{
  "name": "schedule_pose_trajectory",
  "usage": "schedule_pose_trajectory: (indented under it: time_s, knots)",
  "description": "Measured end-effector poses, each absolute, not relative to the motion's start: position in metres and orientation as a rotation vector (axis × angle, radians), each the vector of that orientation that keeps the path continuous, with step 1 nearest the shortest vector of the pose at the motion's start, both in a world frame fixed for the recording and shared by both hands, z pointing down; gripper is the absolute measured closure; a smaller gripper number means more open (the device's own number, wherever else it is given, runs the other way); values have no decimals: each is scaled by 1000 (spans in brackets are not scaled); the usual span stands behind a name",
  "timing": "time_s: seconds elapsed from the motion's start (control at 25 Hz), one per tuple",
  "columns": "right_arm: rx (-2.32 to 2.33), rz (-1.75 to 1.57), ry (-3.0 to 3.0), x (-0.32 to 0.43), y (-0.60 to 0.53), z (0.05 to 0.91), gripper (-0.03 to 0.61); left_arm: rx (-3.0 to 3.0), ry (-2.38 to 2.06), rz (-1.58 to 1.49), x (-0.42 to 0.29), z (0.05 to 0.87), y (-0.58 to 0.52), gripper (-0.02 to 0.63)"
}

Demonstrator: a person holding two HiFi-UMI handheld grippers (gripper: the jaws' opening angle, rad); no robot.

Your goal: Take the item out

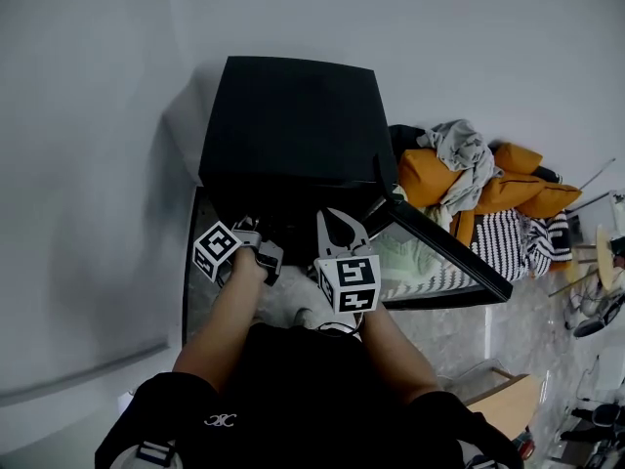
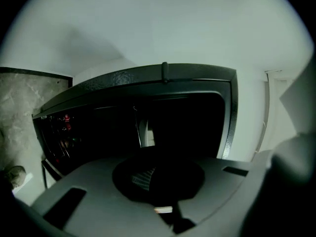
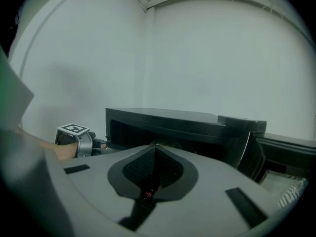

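The microwave (image 1: 293, 115) is black and dull on top. Its door (image 1: 422, 262) has shiny glass. The wall (image 1: 88, 164) is smooth, dull white. The floor (image 1: 459, 335) looks like shiny stone. The right gripper (image 3: 155, 149) is dull grey plastic.

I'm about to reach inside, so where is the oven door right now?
In the head view the oven door is swung open to the right of the black oven, its glass panel just beside the right gripper.
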State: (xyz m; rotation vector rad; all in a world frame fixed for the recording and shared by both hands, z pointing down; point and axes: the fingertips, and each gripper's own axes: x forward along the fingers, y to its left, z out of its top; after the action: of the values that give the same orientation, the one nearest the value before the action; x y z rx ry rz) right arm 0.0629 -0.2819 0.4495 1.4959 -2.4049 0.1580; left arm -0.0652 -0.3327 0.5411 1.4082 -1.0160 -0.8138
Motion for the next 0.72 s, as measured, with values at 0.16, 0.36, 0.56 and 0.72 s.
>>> schedule_pose_trajectory:
  time_s: [0.16,0.36,0.56,0.72]
  knots:
    - [1493,152,-2398,64,-280,451,575,1390,-1049,-844,-67,547,-342,617]
    - [1506,159,-2377,72,-279,454,574,1411,-1093,-919,-68,549,-356,560]
    - [1534,159,-2353,83,-277,456,574,1394,-1134,-963,-67,560,-366,474]
    - [1538,162,-2337,87,-274,456,575,1358,-1139,-951,-66,571,-376,474]
